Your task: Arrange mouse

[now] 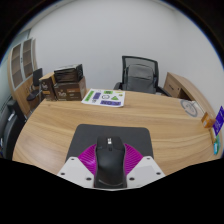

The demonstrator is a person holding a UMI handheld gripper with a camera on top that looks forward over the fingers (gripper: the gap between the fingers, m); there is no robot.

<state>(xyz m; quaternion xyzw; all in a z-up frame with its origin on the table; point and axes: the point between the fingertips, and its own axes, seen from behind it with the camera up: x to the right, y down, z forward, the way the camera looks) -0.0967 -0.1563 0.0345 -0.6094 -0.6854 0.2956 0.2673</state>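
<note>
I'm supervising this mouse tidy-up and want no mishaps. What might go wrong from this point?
The mouse sits between the gripper fingers, over the dark mouse pad. Whether both pads press on it is unclear; if the hold is loose, its smooth, rounded shell may slip or twist. Lowered askew, it could end up crooked on the pad or drag the pad across the table.

Handheld two-finger gripper, seen from its own camera

The gripper (110,172) showed two pale grey, angular fingers (76,168) that widened toward the camera and narrowed toward their tips. Each carried a magenta pad (92,157) on its inner face, bright against the grey shell. The outer faces were flat and plain, with hard straight edges; no cables, screws or markings could be made out.
</note>
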